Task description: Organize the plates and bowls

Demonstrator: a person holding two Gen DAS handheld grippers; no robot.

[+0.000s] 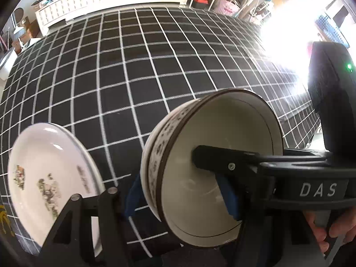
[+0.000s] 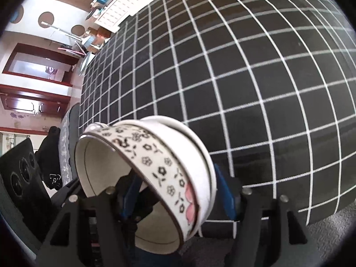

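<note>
Black cloth (image 1: 155,66) with a white grid covers the table and fills both views. Above its near edge, a pair of nested bowls (image 1: 211,133), cream with a flower-printed band, is held tipped on its side, the axis close to level. The mouth faces the right gripper (image 2: 176,198) and the base faces the white printed plate (image 1: 44,155), which lies on the cloth and is partly hidden by a finger of the left gripper (image 1: 178,198). Each gripper straddles the bowls' wall, one blue pad inside and one outside, pinching the pair from opposite sides. The inner pads' contact is hard to make out. A hand (image 1: 333,229) is cut off at the corner, and glare washes out the far right
</note>
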